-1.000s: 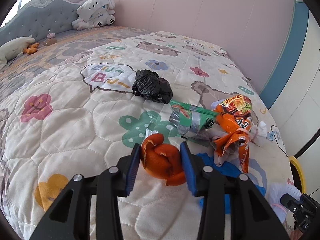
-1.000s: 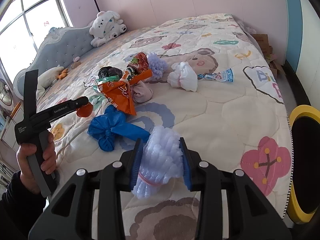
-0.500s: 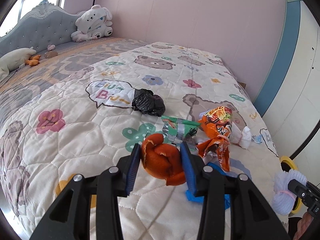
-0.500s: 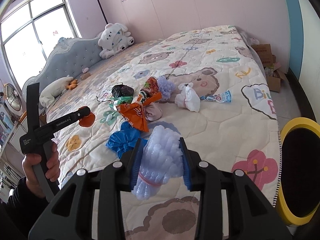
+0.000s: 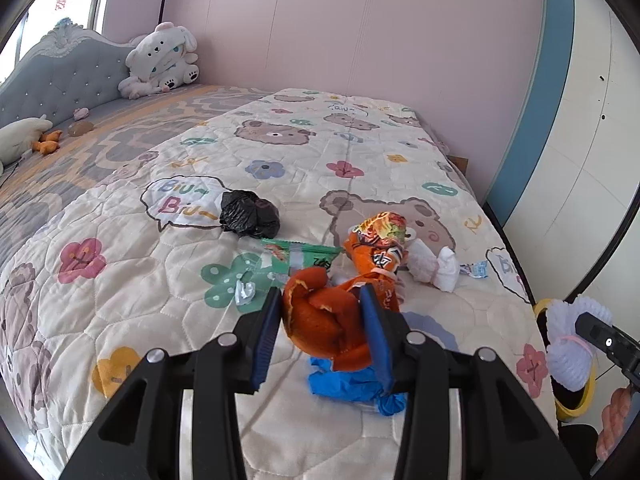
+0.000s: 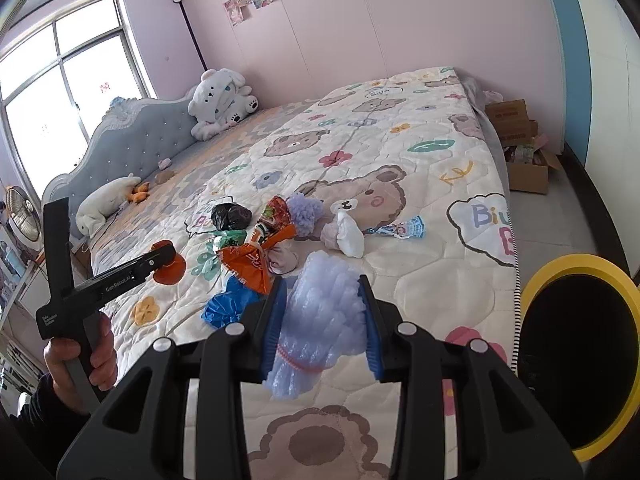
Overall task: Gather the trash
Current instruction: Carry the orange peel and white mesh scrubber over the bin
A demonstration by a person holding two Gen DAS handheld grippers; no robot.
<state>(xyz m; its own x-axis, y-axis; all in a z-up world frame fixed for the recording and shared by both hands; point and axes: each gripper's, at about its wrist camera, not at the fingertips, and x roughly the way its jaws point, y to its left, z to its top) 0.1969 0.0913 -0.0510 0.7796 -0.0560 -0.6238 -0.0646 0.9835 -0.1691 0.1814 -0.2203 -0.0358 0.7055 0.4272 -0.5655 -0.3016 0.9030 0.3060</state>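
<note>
My left gripper [image 5: 322, 320] is shut on an orange peel [image 5: 326, 326] and holds it above the bed; it also shows in the right wrist view [image 6: 166, 264]. My right gripper [image 6: 322, 310] is shut on a pale foam fruit net [image 6: 316, 320], raised above the quilt near the yellow-rimmed bin [image 6: 576, 276]. The net also shows in the left wrist view [image 5: 570, 344]. On the quilt lie a black bag [image 5: 250, 214], a green wrapper [image 5: 300, 254], an orange snack bag [image 5: 376, 244], a blue bag [image 5: 352, 386] and a white wad [image 5: 434, 266].
A purple foam net [image 6: 306, 210] and a small candy wrapper [image 6: 400, 228] lie by the pile. A plush bear [image 6: 220, 100] sits at the headboard [image 6: 132, 140]. Cardboard boxes [image 6: 520, 148] stand on the floor beyond the bed's foot.
Both grippers have lifted and pulled back from the bed, each still holding its piece. The trash pile looks smaller and farther; the bin has come more into the right view.
</note>
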